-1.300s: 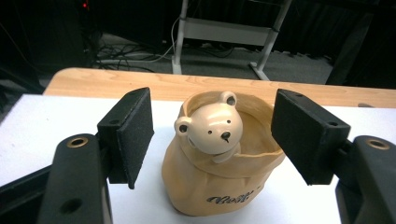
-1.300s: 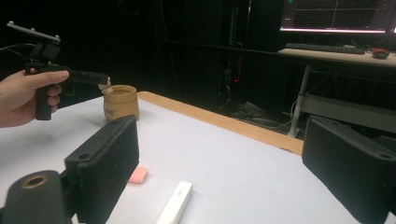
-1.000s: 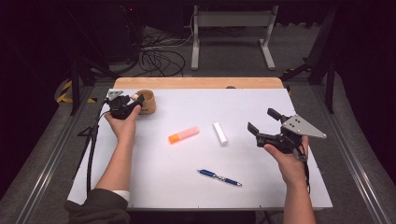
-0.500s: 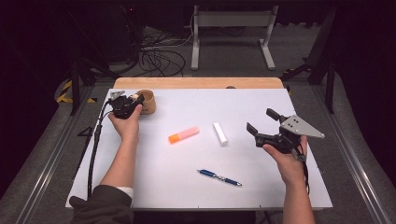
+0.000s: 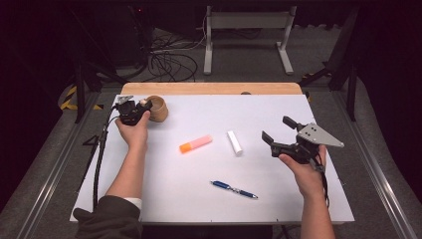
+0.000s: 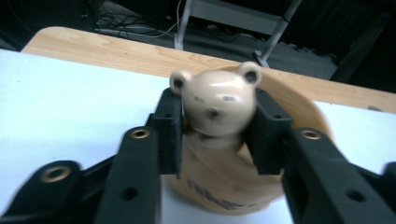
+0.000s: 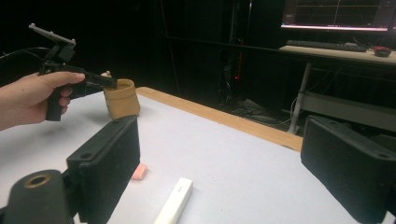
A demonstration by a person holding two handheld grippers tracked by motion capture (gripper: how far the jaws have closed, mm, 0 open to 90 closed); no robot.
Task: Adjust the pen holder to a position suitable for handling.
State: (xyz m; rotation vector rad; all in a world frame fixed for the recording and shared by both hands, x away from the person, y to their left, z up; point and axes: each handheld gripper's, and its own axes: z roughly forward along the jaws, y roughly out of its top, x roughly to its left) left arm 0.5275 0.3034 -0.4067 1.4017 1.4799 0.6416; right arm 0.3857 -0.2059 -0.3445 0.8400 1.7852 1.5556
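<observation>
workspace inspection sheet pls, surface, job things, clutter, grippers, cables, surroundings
surface: white table top with a wooden strip along its far edge.
job's things: tan bear-head figure between the left gripper's pads, over a wooden cup at the far left corner.
clutter: orange and pink marker, white stick, blue pen, all lying loose mid-table.
grippers: left gripper has just been closing and its pads press the bear's sides; right gripper open, held above the table, nothing in it.
cables: black cable trails from the left gripper down the table's left edge; a tangle of cables on the floor behind.
surroundings: dark room, grey metal stand behind the table.
</observation>
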